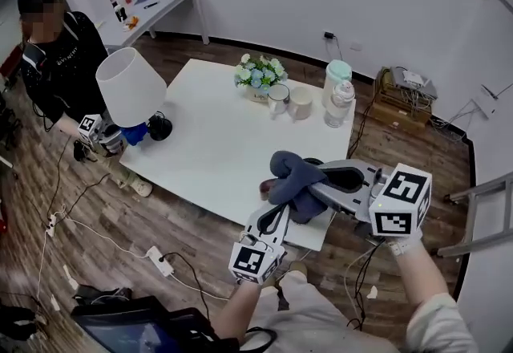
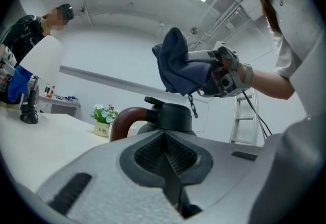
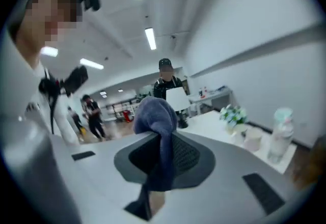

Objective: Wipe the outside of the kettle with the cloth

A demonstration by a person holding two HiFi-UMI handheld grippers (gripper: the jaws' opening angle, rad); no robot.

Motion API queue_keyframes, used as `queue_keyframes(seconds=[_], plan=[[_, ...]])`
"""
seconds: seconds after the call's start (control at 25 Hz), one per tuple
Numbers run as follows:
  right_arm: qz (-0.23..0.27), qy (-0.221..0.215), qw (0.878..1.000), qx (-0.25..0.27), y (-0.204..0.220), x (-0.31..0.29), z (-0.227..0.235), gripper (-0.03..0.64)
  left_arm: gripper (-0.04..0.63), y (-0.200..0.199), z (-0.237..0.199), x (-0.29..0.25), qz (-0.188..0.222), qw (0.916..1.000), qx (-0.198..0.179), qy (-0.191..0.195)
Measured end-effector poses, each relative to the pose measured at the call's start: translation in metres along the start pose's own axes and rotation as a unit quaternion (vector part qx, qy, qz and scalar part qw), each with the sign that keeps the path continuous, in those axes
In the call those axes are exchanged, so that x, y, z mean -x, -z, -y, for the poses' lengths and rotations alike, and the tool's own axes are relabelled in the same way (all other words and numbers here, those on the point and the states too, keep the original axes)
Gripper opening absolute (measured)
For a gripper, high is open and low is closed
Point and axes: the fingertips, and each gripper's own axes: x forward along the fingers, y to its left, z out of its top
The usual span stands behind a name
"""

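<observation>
The kettle [image 2: 163, 116] has a dark body, a black lid and a brown handle [image 1: 267, 186], and stands near the white table's [image 1: 216, 143] front edge. In the head view the dark blue cloth [image 1: 295, 176] covers most of it. My right gripper [image 1: 319, 181] is shut on the cloth [image 3: 159, 126], which bunches past its tips and hangs just above the kettle's lid [image 2: 178, 65]. My left gripper [image 1: 276, 213] is shut and empty, and points at the kettle from the near side, close below it [image 2: 165, 154].
A lamp with a white shade [image 1: 131, 87] stands at the table's left edge. Flowers [image 1: 260, 73], two mugs [image 1: 288, 101] and a bottle [image 1: 337, 95] line the far side. A person [image 1: 60, 54] stands at the left. A power strip [image 1: 160, 261] and cables lie on the floor.
</observation>
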Motion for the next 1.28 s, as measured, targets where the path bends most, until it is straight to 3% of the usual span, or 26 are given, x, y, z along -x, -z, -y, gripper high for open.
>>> queue_keyframes(seconds=[0.08, 0.12, 0.32, 0.6, 1.28], plan=[[-0.032, -0.066, 0.993, -0.098, 0.008, -0.014, -0.002, 0.051, 0.006, 0.000, 0.000, 0.001, 0.001, 1.0000, 0.005, -0.004], [-0.052, -0.073, 0.989, -0.117, 0.013, -0.020, 0.002, 0.051, 0.006, -0.001, -0.002, 0.001, 0.003, 0.9999, 0.007, -0.008], [-0.144, -0.039, 0.982, -0.116, 0.036, -0.036, 0.031, 0.051, 0.006, -0.009, -0.013, 0.003, 0.016, 0.9996, 0.004, -0.024], [-0.159, -0.008, 0.969, -0.191, 0.053, -0.032, 0.056, 0.051, 0.006, -0.015, -0.018, 0.009, 0.027, 0.9992, 0.008, -0.027], [-0.133, 0.089, 0.961, -0.226, 0.078, 0.034, 0.109, 0.051, 0.006, -0.016, -0.013, 0.002, 0.020, 0.9997, 0.015, -0.008]])
